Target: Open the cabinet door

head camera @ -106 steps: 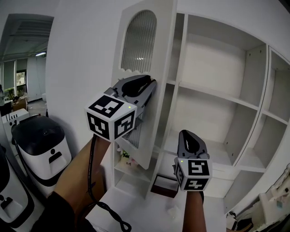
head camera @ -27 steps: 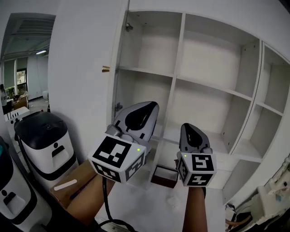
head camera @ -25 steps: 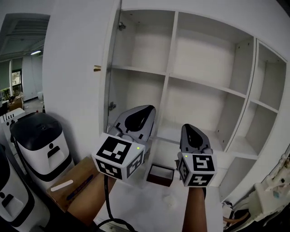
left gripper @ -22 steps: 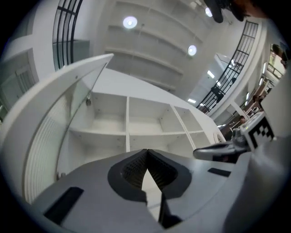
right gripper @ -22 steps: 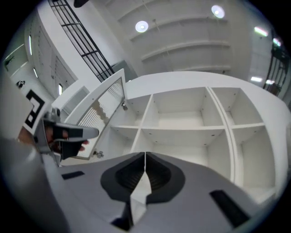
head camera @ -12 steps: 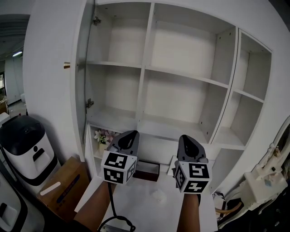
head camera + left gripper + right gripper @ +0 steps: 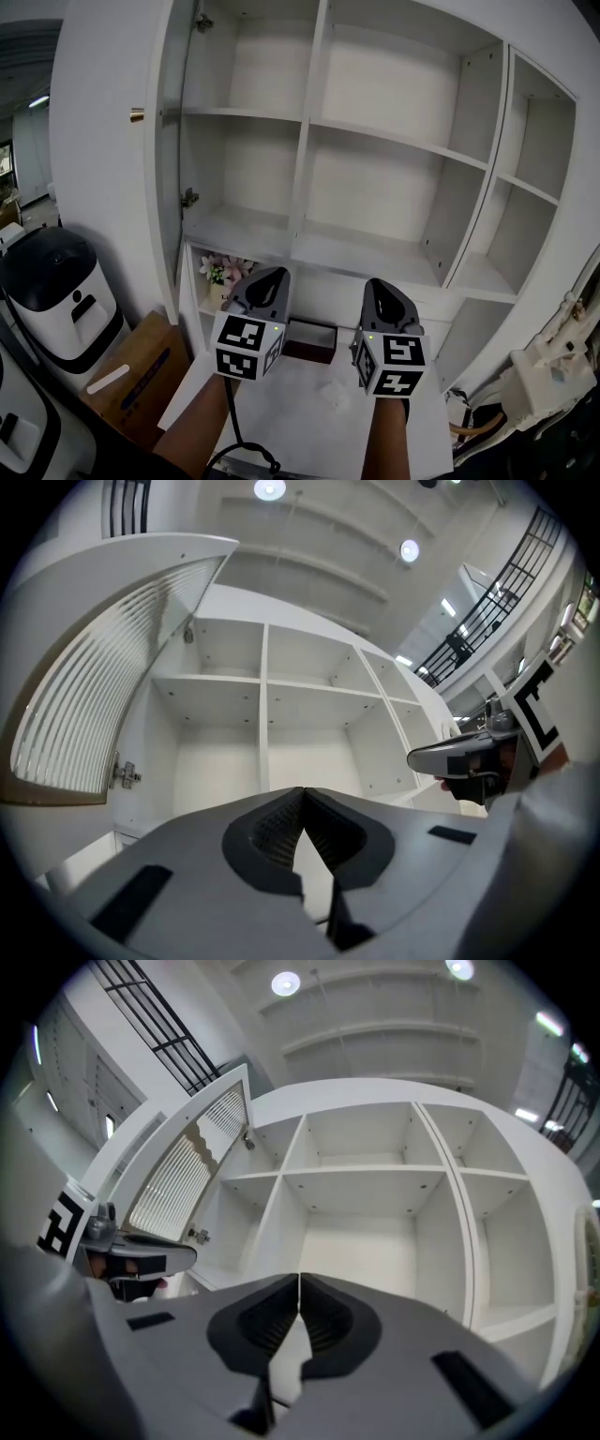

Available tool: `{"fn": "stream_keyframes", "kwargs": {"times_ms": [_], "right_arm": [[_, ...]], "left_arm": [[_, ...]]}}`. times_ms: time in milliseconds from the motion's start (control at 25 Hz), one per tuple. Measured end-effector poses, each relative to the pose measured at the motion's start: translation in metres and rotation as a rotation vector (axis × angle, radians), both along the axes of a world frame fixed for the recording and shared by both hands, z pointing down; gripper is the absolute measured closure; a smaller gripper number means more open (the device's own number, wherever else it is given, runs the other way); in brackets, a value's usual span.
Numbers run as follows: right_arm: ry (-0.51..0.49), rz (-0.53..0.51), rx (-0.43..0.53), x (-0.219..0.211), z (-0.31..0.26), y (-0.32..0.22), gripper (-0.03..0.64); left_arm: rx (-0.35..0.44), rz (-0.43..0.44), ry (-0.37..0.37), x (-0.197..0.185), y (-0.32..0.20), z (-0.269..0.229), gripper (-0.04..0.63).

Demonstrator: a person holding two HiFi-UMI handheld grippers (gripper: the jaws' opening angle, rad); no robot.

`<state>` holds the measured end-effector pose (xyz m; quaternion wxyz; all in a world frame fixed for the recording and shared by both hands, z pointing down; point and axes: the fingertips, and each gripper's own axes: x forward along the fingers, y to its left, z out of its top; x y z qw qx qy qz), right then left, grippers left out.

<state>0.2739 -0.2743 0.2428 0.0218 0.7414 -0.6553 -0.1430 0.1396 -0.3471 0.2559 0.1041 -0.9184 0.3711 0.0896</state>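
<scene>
Both grippers are empty. The left gripper [image 7: 265, 284] and right gripper [image 7: 384, 292] have their jaws pressed together on nothing, held low before the cabinet [image 7: 375, 192]. The cabinet door [image 7: 94, 696] stands swung wide at left, shelves exposed — task looks done, probably why neither reaches.

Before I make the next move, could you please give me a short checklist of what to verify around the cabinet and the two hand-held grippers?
1. The cabinet door is swung wide open to the left: ok.
2. The left hand-held gripper has its jaws together with nothing between them: ok.
3. The right hand-held gripper has its jaws together with nothing between them: ok.
4. Both hand-held grippers are apart from the door and the shelves: ok.
5. The hinge will hold the door open unaided: cannot tell.
</scene>
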Motion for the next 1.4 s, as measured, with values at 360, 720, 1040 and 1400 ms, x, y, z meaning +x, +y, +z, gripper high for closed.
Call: {"fn": "stream_keyframes", "kwargs": {"times_ms": [360, 720, 1040, 1400], "right_arm": [[-0.023, -0.019, -0.033, -0.006, 0.022, -0.007, 0.597], [-0.038, -0.018, -0.032, -0.004, 0.031, -0.007, 0.597], [-0.063, -0.007, -0.054, -0.004, 0.056, 0.0, 0.597], [-0.095, -0.012, -0.075, -0.013, 0.086, 0.012, 0.597]], "left_arm": [[-0.031, 0.0, -0.012, -0.003, -0.001, 0.012, 0.588], [-0.041, -0.004, -0.019, -0.005, -0.003, 0.016, 0.588], [-0.059, -0.021, -0.031, -0.014, 0.002, 0.035, 0.588], [-0.123, -0.037, -0.025, -0.031, 0.013, 0.077, 0.588]]}}
